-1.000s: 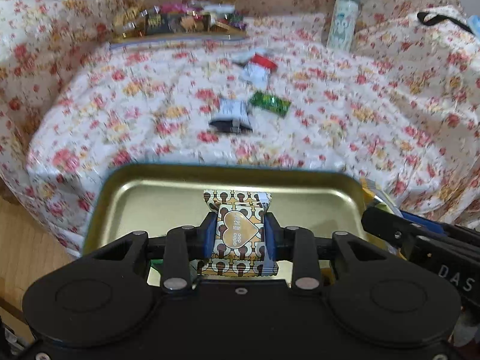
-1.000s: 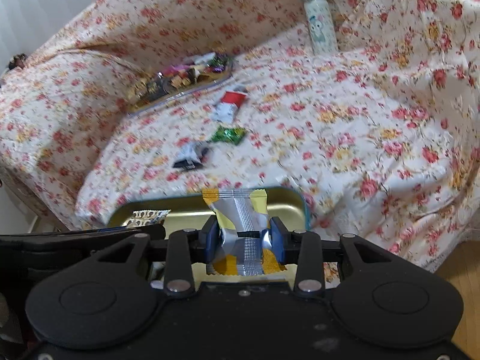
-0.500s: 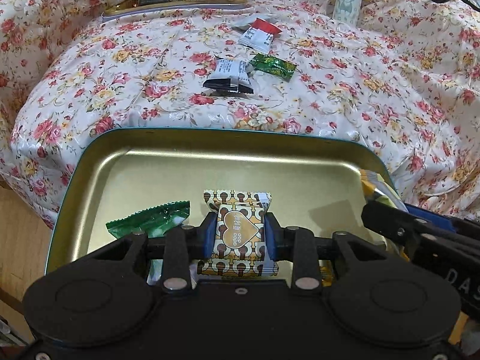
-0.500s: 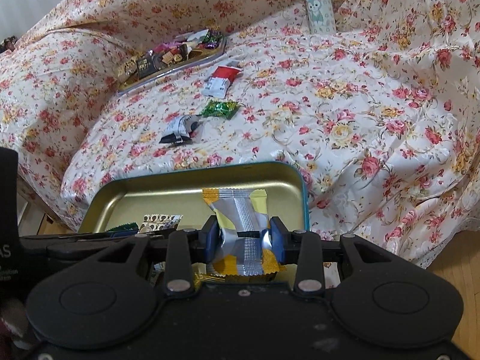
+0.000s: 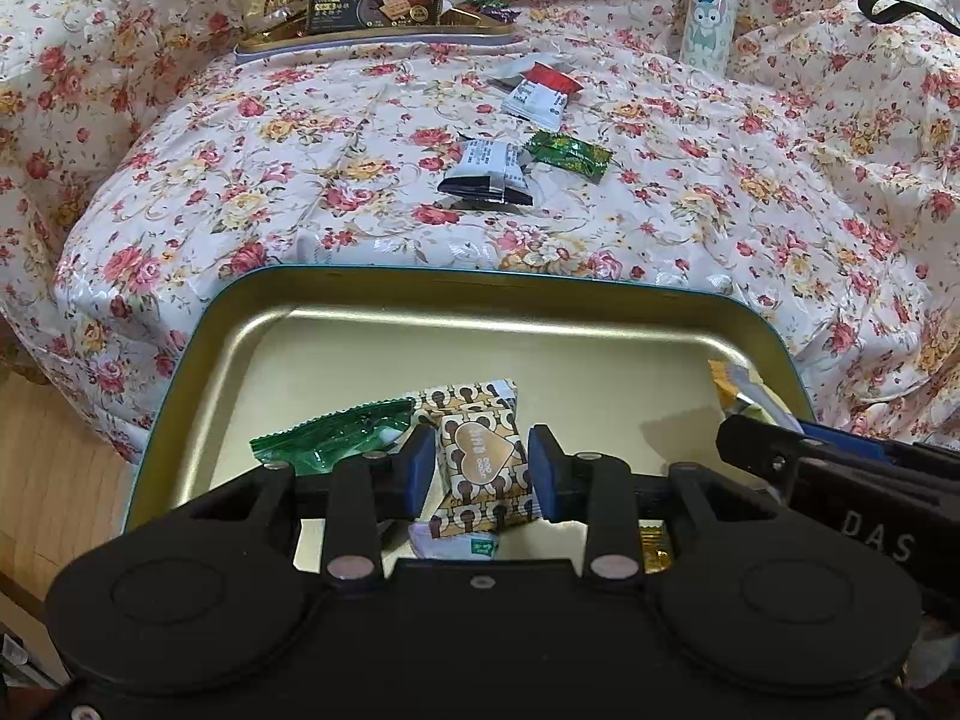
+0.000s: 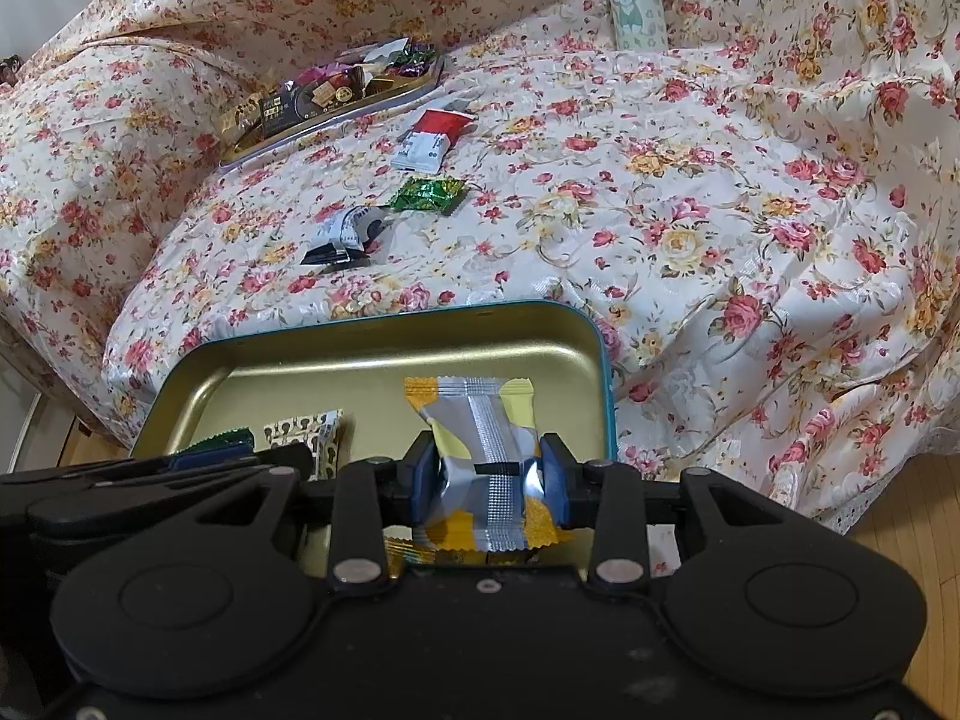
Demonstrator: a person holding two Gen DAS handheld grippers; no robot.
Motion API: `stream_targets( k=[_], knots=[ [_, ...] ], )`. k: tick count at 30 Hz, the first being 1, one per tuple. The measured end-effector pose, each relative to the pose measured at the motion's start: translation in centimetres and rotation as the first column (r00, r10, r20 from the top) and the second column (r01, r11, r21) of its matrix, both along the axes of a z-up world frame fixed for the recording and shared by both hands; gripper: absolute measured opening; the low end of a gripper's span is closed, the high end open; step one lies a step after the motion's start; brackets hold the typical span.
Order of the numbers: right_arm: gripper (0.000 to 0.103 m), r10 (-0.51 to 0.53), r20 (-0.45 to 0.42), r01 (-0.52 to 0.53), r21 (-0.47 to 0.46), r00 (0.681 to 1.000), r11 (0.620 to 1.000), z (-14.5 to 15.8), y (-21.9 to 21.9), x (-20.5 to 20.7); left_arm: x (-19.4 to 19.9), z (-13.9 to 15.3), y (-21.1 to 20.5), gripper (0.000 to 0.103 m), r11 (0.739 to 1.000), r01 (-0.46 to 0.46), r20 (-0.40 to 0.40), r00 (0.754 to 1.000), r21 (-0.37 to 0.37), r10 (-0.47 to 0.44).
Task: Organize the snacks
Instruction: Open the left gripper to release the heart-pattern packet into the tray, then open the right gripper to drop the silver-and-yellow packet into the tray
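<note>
Both grippers were seen over the gold tin (image 5: 480, 324), which sat at the near edge of the floral-covered sofa (image 5: 720, 210). The left gripper (image 5: 480, 468) had its fingers spread, a gap visible on each side of the brown patterned snack (image 5: 480, 462), which lay tilted in the tin and appeared released; it overlapped a green packet (image 5: 336, 438) to its left. The right gripper (image 6: 489, 474) was pinching a yellow and silver snack (image 6: 480, 438) at mid-body, the foil creased inward where the pads pressed, the packet held upright above the tin's right half. Judged from the creasing, these packets are light, soft and crinkly, with slick film; a hold across the filled middle is likely safer than on the crimped end seams, and a hard squeeze could crush the contents. Three loose snacks were left farther out on the sofa: a black and white packet (image 5: 486, 174), a green foil packet (image 5: 567, 156) just to its right, and a red and white packet (image 5: 540, 93) beyond. A second tray (image 5: 372, 39) heaped with snacks lay at the far left, and a bottle (image 5: 711, 18) stood at the far right. The yellow snack had not yet been set down.
</note>
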State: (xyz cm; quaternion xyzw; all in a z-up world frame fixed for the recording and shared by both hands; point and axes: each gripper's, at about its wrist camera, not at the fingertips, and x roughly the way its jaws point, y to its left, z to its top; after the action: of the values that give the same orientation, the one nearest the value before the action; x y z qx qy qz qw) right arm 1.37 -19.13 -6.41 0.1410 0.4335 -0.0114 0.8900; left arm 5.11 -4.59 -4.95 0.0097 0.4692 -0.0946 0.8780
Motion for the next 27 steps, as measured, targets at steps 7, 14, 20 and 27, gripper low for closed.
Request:
stream_targets(
  k=[7, 14, 20, 27],
  knots=[
    [0.039, 0.010, -0.013, -0.010, -0.012, 1.000, 1.000, -0.4, 0.3, 0.1, -0.7, 0.7, 0.6, 0.043, 0.999, -0.031, 0.024, 0.999, 0.024, 0.030],
    [0.039, 0.031, -0.025, -0.032, -0.032, 0.999, 0.999, -0.7, 0.8, 0.1, -0.9, 0.7, 1.1, 0.043, 0.999, -0.045, 0.019, 0.999, 0.018, 0.044],
    [0.041, 0.036, -0.027, -0.037, -0.033, 0.999, 0.999, -0.8, 0.8, 0.1, -0.9, 0.7, 0.9, 0.043, 0.999, -0.039, 0.014, 0.999, 0.022, 0.039],
    [0.042, 0.041, -0.028, -0.042, -0.031, 0.999, 0.999, -0.8, 0.7, 0.1, -1.0, 0.7, 0.9, 0.043, 0.999, -0.032, 0.013, 0.999, 0.025, 0.032]
  ],
)
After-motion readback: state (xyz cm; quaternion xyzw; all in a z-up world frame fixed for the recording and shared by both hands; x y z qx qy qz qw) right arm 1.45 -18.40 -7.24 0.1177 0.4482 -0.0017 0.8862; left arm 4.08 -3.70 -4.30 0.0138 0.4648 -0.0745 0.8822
